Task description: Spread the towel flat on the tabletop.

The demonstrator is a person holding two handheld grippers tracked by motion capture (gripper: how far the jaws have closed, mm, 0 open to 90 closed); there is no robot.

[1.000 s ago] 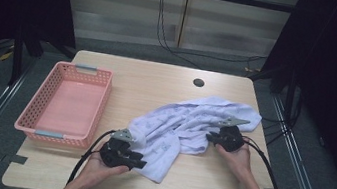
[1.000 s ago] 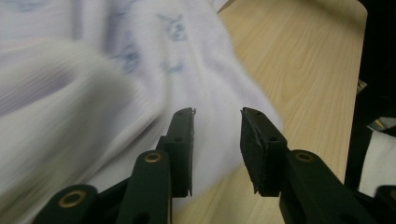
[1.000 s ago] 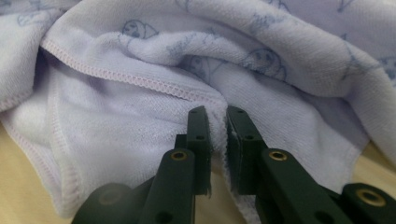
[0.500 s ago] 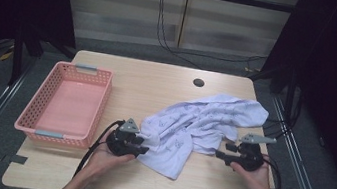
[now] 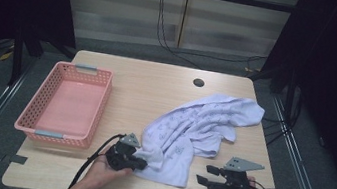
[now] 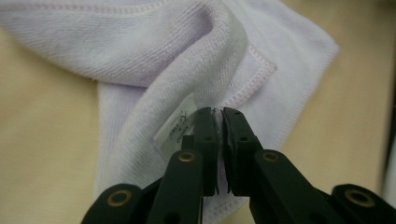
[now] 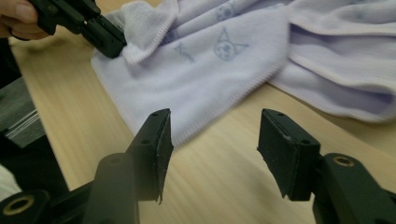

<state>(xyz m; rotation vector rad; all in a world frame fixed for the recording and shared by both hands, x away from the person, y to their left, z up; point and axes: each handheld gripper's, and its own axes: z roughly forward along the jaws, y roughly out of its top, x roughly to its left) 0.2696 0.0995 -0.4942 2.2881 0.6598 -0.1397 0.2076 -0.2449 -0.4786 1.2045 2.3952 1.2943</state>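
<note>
Towel (image 6: 187, 60) edges cropped in left gripper view, care label (image 6: 175, 128) print unreadable (too blurred)

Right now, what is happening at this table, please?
A person is working on a pale lilac towel that lies crumpled on the wooden table, with one tool in each hand. The left tool is shut on a hem of the towel near its small label. The right tool is open and holds nothing; it sits above bare wood, pointing at the near edge of the towel. A pink basket stands on the left side of the table, with nothing in it.
</note>
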